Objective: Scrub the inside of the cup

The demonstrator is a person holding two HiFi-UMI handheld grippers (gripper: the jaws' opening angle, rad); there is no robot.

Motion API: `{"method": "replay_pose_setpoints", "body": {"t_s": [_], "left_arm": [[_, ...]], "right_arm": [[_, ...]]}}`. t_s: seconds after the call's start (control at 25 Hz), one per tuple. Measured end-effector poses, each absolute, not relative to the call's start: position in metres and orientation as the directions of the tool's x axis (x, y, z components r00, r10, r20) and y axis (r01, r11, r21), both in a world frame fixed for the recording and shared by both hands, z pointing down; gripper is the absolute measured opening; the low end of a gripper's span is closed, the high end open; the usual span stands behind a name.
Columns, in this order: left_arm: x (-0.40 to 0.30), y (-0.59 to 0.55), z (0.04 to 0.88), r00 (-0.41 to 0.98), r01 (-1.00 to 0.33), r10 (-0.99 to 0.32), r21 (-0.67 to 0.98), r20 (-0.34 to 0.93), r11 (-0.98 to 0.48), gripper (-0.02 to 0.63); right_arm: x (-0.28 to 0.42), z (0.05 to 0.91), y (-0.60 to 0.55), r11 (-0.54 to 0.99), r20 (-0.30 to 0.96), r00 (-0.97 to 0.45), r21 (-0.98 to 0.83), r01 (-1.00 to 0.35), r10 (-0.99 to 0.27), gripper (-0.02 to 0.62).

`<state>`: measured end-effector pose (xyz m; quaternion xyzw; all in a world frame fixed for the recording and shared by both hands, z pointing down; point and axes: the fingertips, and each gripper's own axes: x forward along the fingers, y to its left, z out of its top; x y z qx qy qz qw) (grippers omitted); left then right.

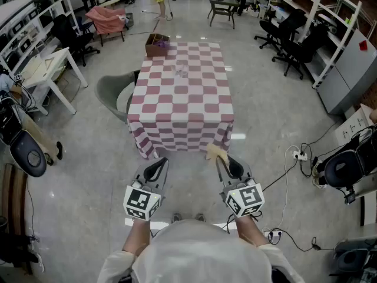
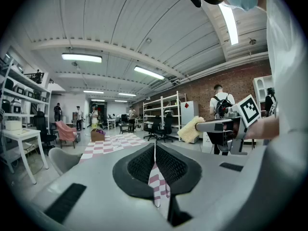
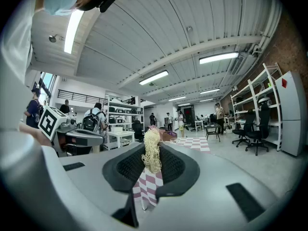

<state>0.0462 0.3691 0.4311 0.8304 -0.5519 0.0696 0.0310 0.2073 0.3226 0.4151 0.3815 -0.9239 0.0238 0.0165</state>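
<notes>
A small clear cup (image 1: 181, 71) stands near the middle of the table (image 1: 200, 99), which wears a pink-and-white checked cloth. Both grippers hang short of the table's near edge, far from the cup. My left gripper (image 1: 155, 167) is shut with nothing between its pads, which meet in a thin line in the left gripper view (image 2: 155, 150). My right gripper (image 1: 226, 166) is shut on a pale yellow sponge (image 1: 216, 152). The sponge (image 3: 152, 150) sticks up between the right pads, and it also shows from the side in the left gripper view (image 2: 191, 128).
A cardboard box (image 1: 156, 44) sits on the table's far left corner. A grey chair (image 1: 115, 96) stands at the table's left side. Cables and a power strip (image 1: 299, 155) lie on the floor to the right. Office chairs, shelving and people fill the room's edges.
</notes>
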Motion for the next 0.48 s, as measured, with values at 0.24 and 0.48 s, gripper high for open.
{"method": "replay_pose_setpoints", "body": {"t_s": [0.24, 0.48], "left_arm": [[0.048, 0.363, 0.435, 0.364, -0.929, -0.918, -0.008, 0.156, -0.37, 0.034], [0.057, 0.361, 0.436, 0.33, -0.942, -0.933, -0.007, 0.141, -0.334, 0.034]], "right_arm": [[0.206, 0.412, 0.319, 0.744, 0.021, -0.744, -0.03, -0.668, -0.668, 0.084], [0.214, 0.418, 0.314, 0.768, 0.028, -0.768, -0.034, -0.64, -0.639, 0.086]]}}
